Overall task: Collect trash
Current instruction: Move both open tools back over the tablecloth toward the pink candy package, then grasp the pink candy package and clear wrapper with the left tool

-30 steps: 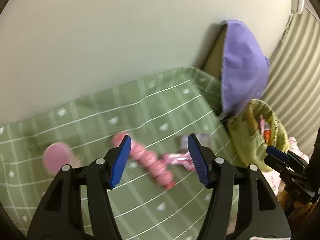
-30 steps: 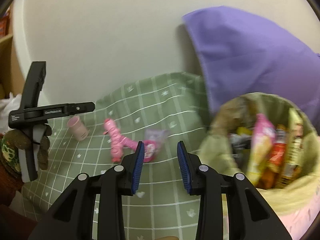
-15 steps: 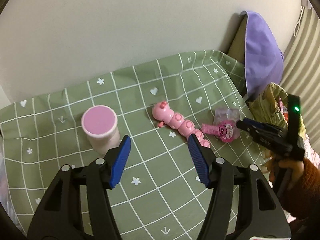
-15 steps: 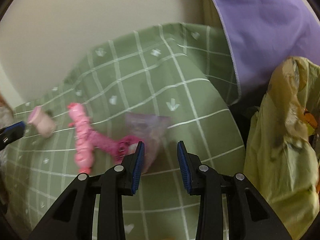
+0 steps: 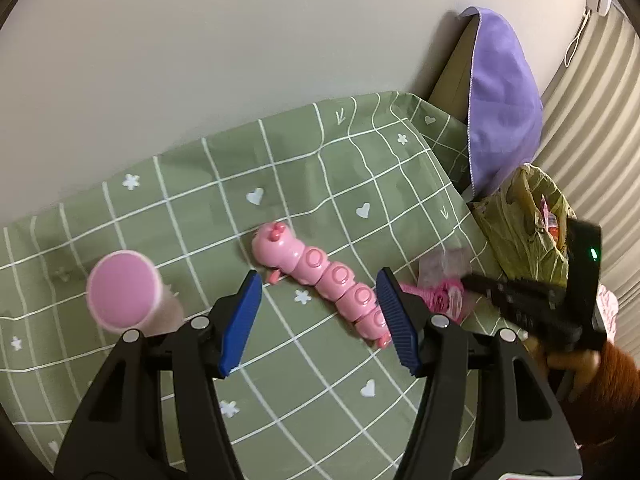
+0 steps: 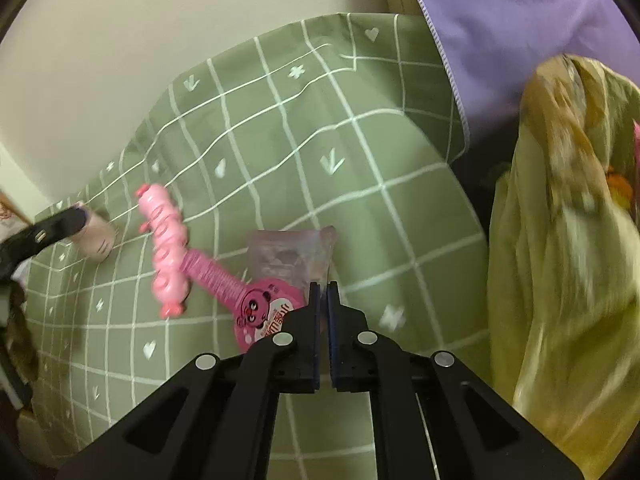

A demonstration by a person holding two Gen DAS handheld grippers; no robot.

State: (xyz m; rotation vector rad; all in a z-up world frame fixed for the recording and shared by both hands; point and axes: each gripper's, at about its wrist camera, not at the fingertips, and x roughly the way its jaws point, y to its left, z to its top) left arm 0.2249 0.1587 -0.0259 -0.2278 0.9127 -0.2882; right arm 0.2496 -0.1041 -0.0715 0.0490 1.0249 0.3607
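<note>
Your left gripper hangs over the green checked cloth with its jaws apart and nothing between the pads. At its ten o'clock stands the pink cup, well clear of the left finger. The pink caterpillar toy lies slantwise from eleven o'clock down to three o'clock, its tail end tucked just behind the right fingertip, so the toy sits beyond the jaws, not inside them. Further toward three o'clock lies the clear wrapper with its pink round label, at the cloth's edge, and your right gripper reaches onto it from the right. In your right wrist view the right gripper has just been closing, and its jaws are now together, pinched on the near edge of the wrapper; the film runs up from the fingertips toward twelve o'clock, and the pink label lies at nine o'clock of the tips, touching them. A pink ridged stick runs from the label toward ten o'clock, up to the caterpillar toy. The yellow-green trash bag stands at three o'clock, off the cloth, below the purple fabric at one o'clock.
</note>
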